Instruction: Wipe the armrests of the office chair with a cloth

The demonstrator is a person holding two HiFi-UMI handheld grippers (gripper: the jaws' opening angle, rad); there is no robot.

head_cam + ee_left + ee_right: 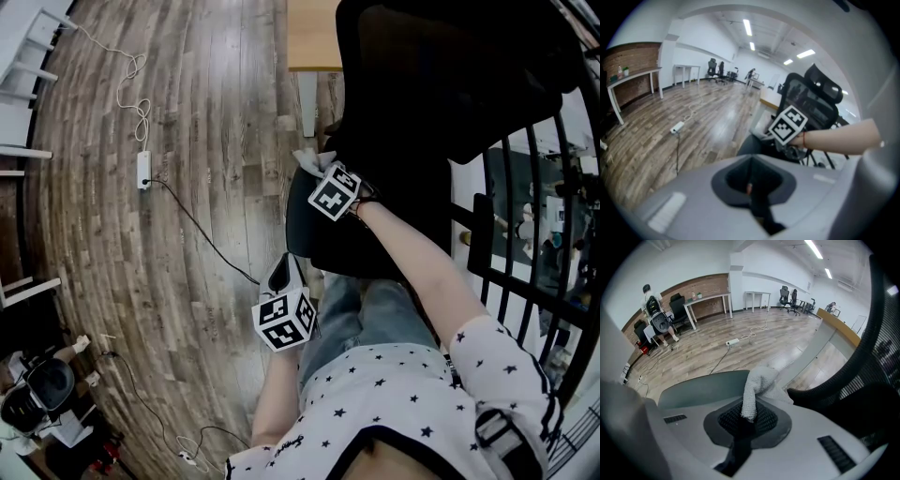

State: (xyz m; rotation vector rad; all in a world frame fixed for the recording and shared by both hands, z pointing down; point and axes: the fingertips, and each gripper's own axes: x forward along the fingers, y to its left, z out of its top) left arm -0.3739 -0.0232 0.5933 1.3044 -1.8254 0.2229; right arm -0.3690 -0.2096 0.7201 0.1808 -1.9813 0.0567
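Chair [441,84], black, fills the upper right of the head view, on a wood floor [187,112]. Far left, a power strip [143,171] lies on the floor with its cable trailing. Left gripper [283,277] hangs by the person's leg, apart from the chair, jaws together with nothing in them. Right gripper [319,171] reaches to the armrest [698,390], jaws clamped on the cloth [757,380]. In the right gripper view the white cloth bunches up out of the jaws and lies at the grey armrest's far edge, with the black chair back just to the right.
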